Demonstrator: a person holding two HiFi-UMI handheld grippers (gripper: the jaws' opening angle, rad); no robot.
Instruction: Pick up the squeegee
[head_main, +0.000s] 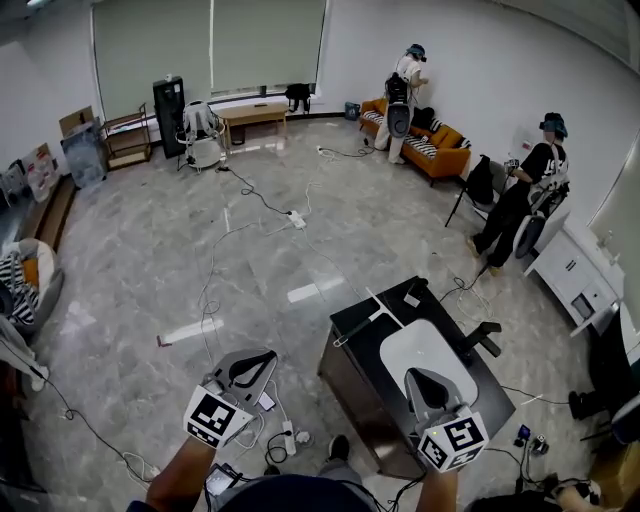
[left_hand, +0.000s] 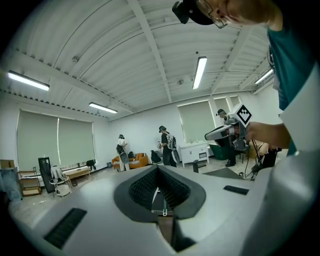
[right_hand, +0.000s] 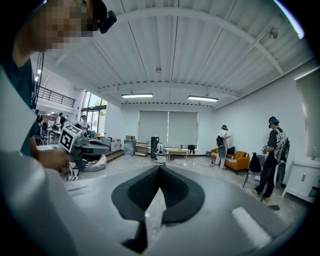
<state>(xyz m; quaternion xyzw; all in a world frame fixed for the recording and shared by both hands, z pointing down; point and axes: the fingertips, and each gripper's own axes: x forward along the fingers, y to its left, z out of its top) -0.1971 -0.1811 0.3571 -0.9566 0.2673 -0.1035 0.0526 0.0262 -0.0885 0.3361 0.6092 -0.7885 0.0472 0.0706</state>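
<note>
The squeegee (head_main: 372, 313), a thin pale bar with a long handle, lies on the far left part of a black table (head_main: 350, 372) in the head view. My left gripper (head_main: 252, 366) hangs over the floor left of the table, with its jaws shut and empty. My right gripper (head_main: 427, 384) is above the near part of the table, short of the squeegee, and its jaw tips meet with nothing held. In the left gripper view the jaws (left_hand: 159, 169) touch, and a thin pale rod on a dark surface shows below them. The right gripper view shows its jaws (right_hand: 160, 167) closed.
A small flat piece (head_main: 412, 298) and a bright white patch (head_main: 425, 352) are on the table. Cables and a power strip (head_main: 296, 219) cross the grey floor. Two people stand far right near an orange sofa (head_main: 430, 145) and a white cabinet (head_main: 570, 270). A dark chair (head_main: 478, 185) stands between them.
</note>
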